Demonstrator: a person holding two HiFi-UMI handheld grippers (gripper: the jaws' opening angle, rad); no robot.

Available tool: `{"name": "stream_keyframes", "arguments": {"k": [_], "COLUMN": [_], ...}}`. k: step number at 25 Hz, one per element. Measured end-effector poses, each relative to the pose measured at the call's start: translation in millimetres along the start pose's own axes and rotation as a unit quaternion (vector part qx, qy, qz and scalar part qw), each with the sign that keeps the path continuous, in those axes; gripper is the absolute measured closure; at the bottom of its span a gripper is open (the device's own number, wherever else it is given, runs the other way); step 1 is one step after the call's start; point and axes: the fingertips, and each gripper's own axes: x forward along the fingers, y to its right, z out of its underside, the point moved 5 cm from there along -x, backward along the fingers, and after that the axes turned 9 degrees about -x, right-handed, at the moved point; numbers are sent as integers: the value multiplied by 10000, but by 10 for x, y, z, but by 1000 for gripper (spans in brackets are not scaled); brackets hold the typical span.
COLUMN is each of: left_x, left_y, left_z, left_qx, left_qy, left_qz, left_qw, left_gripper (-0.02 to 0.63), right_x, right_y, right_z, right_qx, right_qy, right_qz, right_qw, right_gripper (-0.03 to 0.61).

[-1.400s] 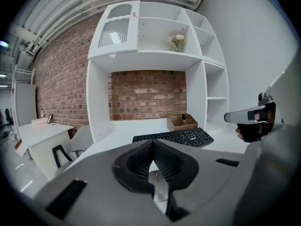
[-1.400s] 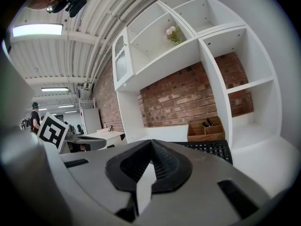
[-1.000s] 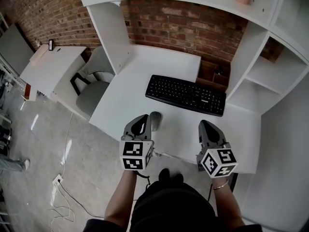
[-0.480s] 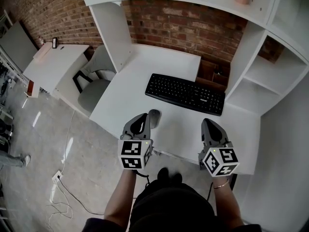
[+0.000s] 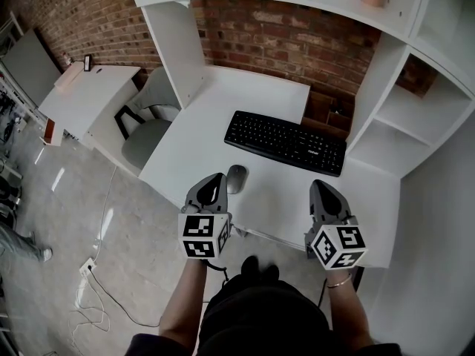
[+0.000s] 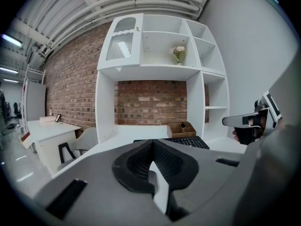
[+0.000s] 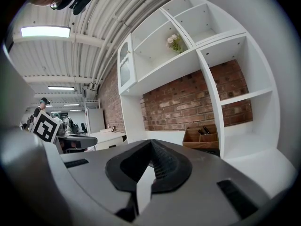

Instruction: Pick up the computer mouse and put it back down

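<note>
A grey computer mouse (image 5: 236, 178) lies on the white desk (image 5: 274, 199), just in front of the black keyboard (image 5: 286, 144). My left gripper (image 5: 215, 179) hovers over the desk's near edge, close beside the mouse on its left and not touching it; its jaws are shut with nothing in them (image 6: 152, 142). My right gripper (image 5: 320, 188) is held further right over the desk's front, its jaws also together and empty (image 7: 151, 141). Neither gripper view shows the mouse; the gripper bodies hide it.
A wooden organiser (image 5: 326, 110) sits in the brick-backed alcove behind the keyboard. White shelving (image 5: 404, 117) rises on the right and a white upright (image 5: 174, 50) on the left. A grey chair (image 5: 145, 136) and a side desk (image 5: 85, 95) stand to the left.
Hardly anything: the head camera has drifted slightly, and both grippers keep their places near the desk's front edge, still shut.
</note>
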Motion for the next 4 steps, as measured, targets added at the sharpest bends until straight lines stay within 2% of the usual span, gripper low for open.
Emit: {"name": "stream_keyframes", "arguments": {"k": [4], "left_x": [-47], "left_y": [-11], "left_z": [3], "left_qx": [0], "left_qy": [-6], "left_qz": [-40], "left_qw": [10000], "left_gripper": [604], "right_x": [-29], "right_y": [-18], "right_z": [-4], "right_qx": [28], "right_qy": [15], "right_qz": [-1], "right_qw": [10000], "right_gripper": [575]}}
